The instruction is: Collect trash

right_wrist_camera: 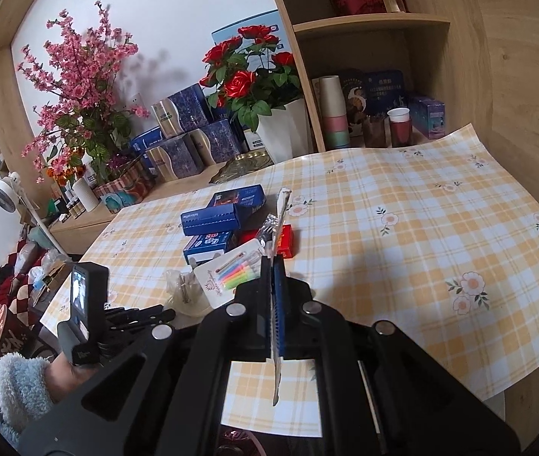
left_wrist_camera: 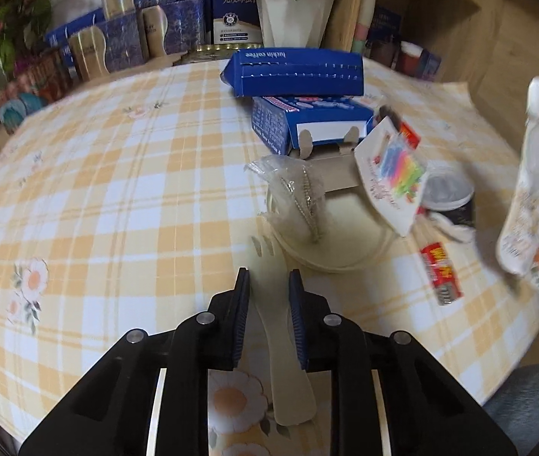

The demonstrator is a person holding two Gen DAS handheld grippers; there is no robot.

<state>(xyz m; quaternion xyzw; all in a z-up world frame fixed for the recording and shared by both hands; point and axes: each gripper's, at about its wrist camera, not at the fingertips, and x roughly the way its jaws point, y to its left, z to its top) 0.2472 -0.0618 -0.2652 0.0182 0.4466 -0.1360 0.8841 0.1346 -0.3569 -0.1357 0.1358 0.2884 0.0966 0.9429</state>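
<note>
Left gripper [left_wrist_camera: 268, 279] pinches a cream plastic fork [left_wrist_camera: 280, 342] by the handle, tines toward the cream plate [left_wrist_camera: 345, 243] on the yellow-check tablecloth [left_wrist_camera: 117, 190]. Right gripper [right_wrist_camera: 274, 262] jaws pressed together on a flat floral package [right_wrist_camera: 280, 212], edge-on in its own view, held above the table. Blue box [left_wrist_camera: 296, 72] reads "luckin coffee". Candle pack [left_wrist_camera: 394, 178] leans on the plate; its text is unreadable.

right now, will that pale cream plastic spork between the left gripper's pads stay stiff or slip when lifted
The pale cream plastic spork looks thin and light, so probably easy to lift. Its long flat handle may flex slightly. Its smooth surface could pivot between the left gripper's ribbed pads.
</note>
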